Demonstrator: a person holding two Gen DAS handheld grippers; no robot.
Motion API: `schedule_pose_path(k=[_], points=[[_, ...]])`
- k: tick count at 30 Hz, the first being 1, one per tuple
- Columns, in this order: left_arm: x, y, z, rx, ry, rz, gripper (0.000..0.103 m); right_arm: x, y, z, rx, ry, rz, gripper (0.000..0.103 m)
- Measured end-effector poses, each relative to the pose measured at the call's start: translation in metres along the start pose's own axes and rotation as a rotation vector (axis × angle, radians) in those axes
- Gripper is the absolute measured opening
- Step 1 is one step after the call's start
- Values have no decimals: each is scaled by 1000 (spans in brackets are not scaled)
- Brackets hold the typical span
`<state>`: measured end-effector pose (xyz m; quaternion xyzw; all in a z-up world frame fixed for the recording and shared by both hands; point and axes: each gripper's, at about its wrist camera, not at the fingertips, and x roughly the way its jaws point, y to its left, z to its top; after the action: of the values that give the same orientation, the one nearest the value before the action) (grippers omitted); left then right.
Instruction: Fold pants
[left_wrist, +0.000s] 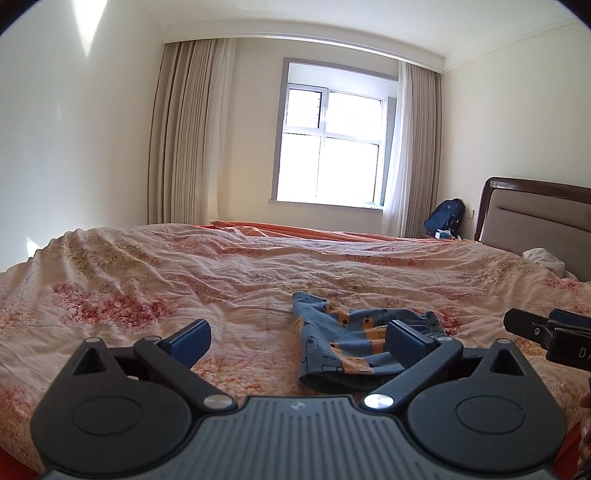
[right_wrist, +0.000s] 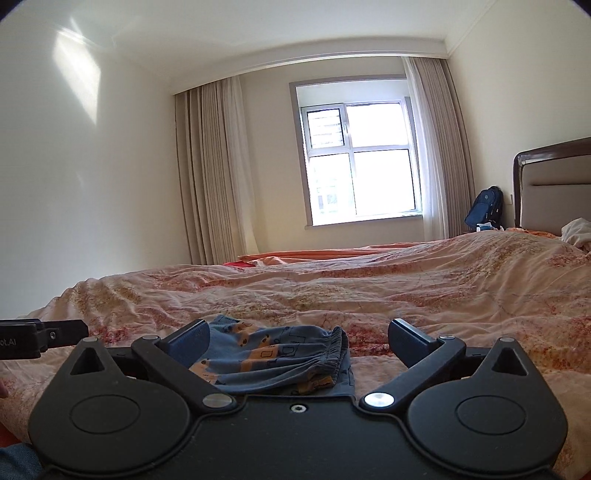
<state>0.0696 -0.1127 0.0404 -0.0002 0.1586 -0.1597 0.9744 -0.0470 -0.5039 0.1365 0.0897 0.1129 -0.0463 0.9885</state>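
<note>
A small pair of blue pants (left_wrist: 343, 347) with an orange and dark print lies bunched in a folded heap on the bed, waistband toward the right. My left gripper (left_wrist: 297, 343) is open just in front of them, its right finger (left_wrist: 406, 341) overlapping the heap in view. In the right wrist view the pants (right_wrist: 273, 358) lie between and just beyond my open right gripper (right_wrist: 297, 343), elastic waistband (right_wrist: 332, 350) uppermost. Nothing is held. Each gripper's tip shows at the edge of the other's view.
The bed (left_wrist: 184, 280) is covered by a rumpled pink floral quilt. A padded headboard (left_wrist: 535, 225) stands at the right, with white cloth (left_wrist: 545, 258) near it. A blue backpack (left_wrist: 445, 218) sits beyond the bed under the window (left_wrist: 332, 147).
</note>
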Motion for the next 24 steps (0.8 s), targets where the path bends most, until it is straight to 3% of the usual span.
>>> schedule_pose_path(k=[10, 24], points=[[-22, 4, -29, 17, 7, 15, 103, -23, 12, -23, 2, 11, 9, 103], [-22, 7, -61, 36, 54, 39, 103, -28, 9, -50, 26, 59, -1, 103]])
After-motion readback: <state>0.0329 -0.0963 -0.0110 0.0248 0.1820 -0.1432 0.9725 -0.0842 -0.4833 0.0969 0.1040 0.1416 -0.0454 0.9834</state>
